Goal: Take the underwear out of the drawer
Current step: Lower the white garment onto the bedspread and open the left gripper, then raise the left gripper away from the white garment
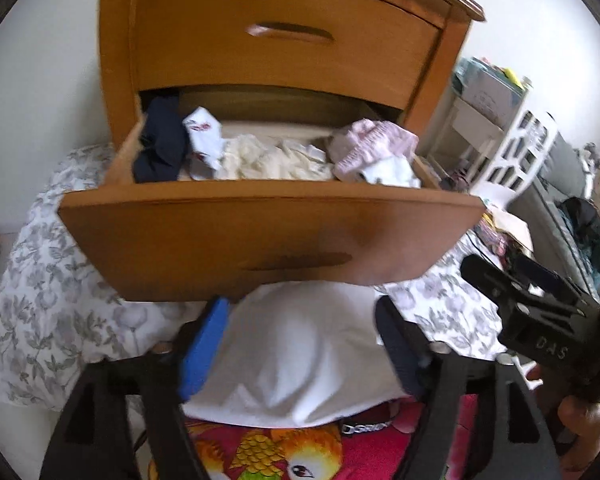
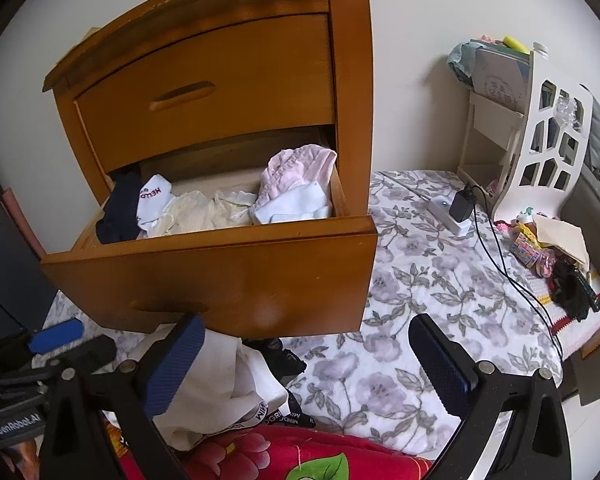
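Partly done: a white garment lies on the floral bedspread below the drawer, between the left gripper's spread jaws, pads apparently off it. Right gripper is open, empty. Drawer at 12 o'clock still holds navy underwear, white, cream and pink pieces.

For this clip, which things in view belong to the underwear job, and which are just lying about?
Part of the job:
open lower drawer
garments in it
white garment between the open left hand-held gripper fingers
right hand-held gripper, open, empty

Lying about:
power strip with charger
white shelf
floral sheet
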### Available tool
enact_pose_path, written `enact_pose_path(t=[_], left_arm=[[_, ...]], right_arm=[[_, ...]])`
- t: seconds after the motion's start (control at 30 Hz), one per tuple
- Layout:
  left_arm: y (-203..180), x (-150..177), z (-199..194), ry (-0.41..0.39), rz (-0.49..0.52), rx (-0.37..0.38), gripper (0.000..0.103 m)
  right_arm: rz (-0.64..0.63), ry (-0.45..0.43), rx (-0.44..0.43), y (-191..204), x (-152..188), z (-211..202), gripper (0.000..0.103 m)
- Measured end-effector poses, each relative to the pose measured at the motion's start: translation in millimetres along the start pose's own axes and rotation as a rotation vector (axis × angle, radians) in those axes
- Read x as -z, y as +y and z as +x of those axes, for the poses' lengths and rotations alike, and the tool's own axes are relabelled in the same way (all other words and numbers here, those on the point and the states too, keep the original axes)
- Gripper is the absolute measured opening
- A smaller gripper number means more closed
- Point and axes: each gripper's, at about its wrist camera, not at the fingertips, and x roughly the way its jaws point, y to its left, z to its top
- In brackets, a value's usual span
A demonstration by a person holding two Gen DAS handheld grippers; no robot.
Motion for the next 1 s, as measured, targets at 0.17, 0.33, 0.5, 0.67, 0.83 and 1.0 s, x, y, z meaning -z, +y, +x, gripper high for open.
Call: enact_pose_path(t=[0.17, 0.33, 0.5, 0.67, 0.83, 1.0], left_arm=[[11, 2, -3, -0.039, -0.030, -0.058, 0.088], [25, 5, -9, -0.117, -0.077, -0.116, 0.103], [35, 6, -14, -0.165, -0.111, -0.112, 0.103], [39, 9, -13, -0.173, -0.104, -0.131, 0.103], [45, 11, -16, -0.205, -0.095, -0.178, 0.103], [52, 12, -19, -0.236, -0.095, -0.211, 0.103]], right_arm=[[-0.018, 0.011, -0.012, 6, 2, 1, 0.103], [-0.034, 0.026, -0.025, 11, 4, 3, 0.103], [-0.057, 0.040, -0.037, 18, 6, 6, 0.103], [-0.082, 0.062, -0.070, 25, 9, 9, 0.103], [-0.101, 0.064, -0.080, 31, 10, 12, 0.103], [-0.112, 0.064, -0.106, 36, 10, 16, 0.103]])
